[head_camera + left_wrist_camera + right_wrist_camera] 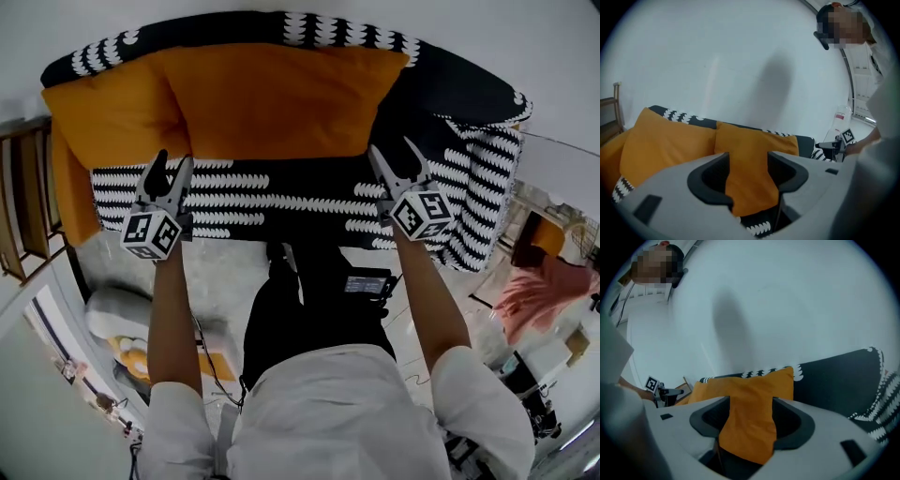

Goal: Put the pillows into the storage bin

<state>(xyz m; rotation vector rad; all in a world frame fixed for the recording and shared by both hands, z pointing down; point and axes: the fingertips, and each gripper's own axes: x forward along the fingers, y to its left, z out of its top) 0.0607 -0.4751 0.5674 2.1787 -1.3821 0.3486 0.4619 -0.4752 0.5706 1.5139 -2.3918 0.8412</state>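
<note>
Two orange pillows lean against the back of a sofa with a black-and-white patterned cover point(281, 202). The larger pillow point(281, 98) is in the middle and the smaller pillow point(108, 122) is at its left. My left gripper point(172, 167) hovers in front of the larger pillow's lower left corner, jaws apart and empty. My right gripper point(394, 155) hovers at its lower right corner, likewise open and empty. In the left gripper view the larger pillow point(750, 154) shows between the jaws of that gripper point(749, 161). In the right gripper view the same pillow point(750, 390) shows between that gripper's jaws point(751, 404). No storage bin is in view.
A wooden rack point(23, 202) stands left of the sofa. On the floor at lower left lies a white and orange object point(122, 323). Pink-orange cloth point(544, 281) hangs at the right. A white wall rises behind the sofa.
</note>
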